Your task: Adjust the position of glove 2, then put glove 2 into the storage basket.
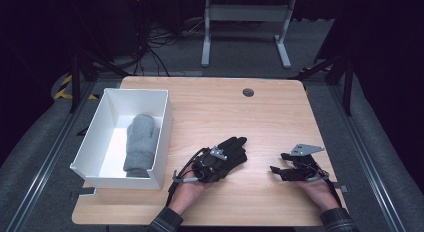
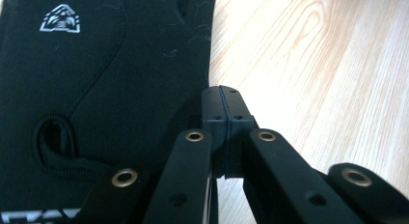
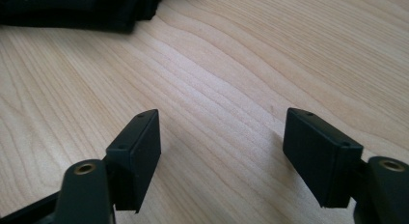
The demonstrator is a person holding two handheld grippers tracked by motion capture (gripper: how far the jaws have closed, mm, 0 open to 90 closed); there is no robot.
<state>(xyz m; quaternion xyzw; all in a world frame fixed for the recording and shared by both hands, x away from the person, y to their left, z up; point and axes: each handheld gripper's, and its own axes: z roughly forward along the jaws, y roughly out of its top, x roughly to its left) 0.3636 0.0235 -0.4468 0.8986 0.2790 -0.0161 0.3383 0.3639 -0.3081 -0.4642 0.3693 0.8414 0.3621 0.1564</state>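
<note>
On the wooden table [image 1: 260, 122], near its front edge, a black glove [image 1: 234, 151] lies flat with its fingers pointing away from the person and toward the right. Over the glove's cuff end sits the left claw [image 1: 216, 161], held in the person's left hand [image 1: 187, 189]. Seen from the left claw's own camera, its two pads are pressed flat together with no gap, right at the glove's [image 2: 96, 89] edge where black fabric meets bare wood [image 2: 313, 64]. Whether a fold of fabric is pinched between them cannot be made out; the jaws read as closed. A small white logo [image 2: 60, 19] and a hanging loop [image 2: 55, 142] show on the glove's surface to the left of the pads.

Well to the right, the right claw [image 1: 278, 163] rests low over bare table, apart from the glove — its jaws stand spread, nothing between them but wood grain [image 3: 222, 137]. A dark strip of glove [image 3: 77, 9] lies at the far upper left of the right claw's view.

At the table's left side stands a white box [image 1: 165, 132], with a grey mitten [image 1: 140, 144] lying inside it — separate from the black glove, which lies just right of the box's wall.
</note>
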